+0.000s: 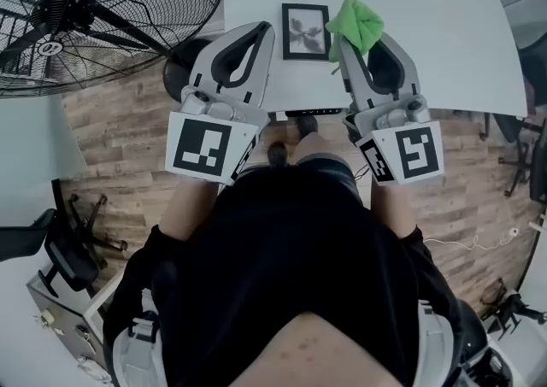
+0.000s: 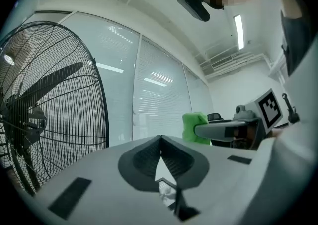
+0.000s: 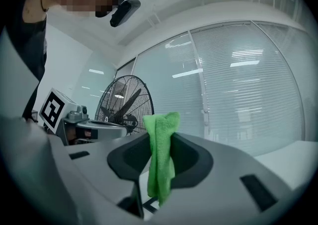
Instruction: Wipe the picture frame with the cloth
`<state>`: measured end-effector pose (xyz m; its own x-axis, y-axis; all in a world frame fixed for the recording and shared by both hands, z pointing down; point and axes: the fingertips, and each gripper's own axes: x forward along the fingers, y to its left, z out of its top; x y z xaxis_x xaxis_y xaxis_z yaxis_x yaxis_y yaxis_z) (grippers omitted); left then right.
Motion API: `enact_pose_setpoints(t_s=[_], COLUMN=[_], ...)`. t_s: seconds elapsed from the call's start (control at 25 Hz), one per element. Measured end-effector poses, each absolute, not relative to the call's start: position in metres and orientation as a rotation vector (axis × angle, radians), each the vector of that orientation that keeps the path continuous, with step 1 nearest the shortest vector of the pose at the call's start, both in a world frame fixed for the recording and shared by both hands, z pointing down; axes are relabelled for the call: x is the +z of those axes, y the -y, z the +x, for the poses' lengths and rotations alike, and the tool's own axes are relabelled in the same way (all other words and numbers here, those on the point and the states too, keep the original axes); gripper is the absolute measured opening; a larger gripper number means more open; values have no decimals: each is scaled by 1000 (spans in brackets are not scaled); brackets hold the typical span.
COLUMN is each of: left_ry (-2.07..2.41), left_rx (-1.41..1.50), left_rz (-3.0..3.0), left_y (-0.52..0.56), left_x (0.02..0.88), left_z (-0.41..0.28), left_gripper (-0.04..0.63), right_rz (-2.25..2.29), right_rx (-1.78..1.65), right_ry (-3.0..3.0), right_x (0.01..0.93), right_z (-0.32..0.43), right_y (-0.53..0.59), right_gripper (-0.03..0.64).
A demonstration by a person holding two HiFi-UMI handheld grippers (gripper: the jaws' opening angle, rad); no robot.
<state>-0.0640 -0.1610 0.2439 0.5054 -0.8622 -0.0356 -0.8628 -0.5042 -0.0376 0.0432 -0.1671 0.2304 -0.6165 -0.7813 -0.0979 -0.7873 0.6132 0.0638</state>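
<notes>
White counter point(image 1: 444, 43) fills the top of the head view, with a wood floor point(image 1: 111, 146) below it and a big black fan point(image 1: 94, 9) at the upper left. On the counter, near the top middle of that view, sits the small black picture frame point(image 1: 305, 32), right between the tips of the two claws. The left claw point(image 1: 267, 29) is shut tight with nothing in it. Its tip is just beside the frame's left edge, and I cannot tell if it touches. The right claw point(image 1: 341, 42) is clamped on the green cloth point(image 1: 360, 23), which bunches up past its tip, just to the right of the frame. The cloth looks soft, light and floppy, so it should bend and rub without scratching, and a pinch on one fold looks like enough. The frame looks stiff and light, and its front may be glass. It could slide on the smooth counter or crack if pushed hard. Its dark border is likely the best place to hold it steady, with soft strokes across the front.
</notes>
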Motion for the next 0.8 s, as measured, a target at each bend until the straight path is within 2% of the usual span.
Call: enact_pose_setpoints(t_s=[0.8], left_ry=[-1487], left_rx=[67], left_rz=[-2681], left_y=[161], left_x=[232], left_z=[-52], left_gripper=[12], right_rz=[-1352], right_rx=[184], right_ry=[-2773], right_x=[227], right_z=[43], right_y=[167], right_gripper=[103])
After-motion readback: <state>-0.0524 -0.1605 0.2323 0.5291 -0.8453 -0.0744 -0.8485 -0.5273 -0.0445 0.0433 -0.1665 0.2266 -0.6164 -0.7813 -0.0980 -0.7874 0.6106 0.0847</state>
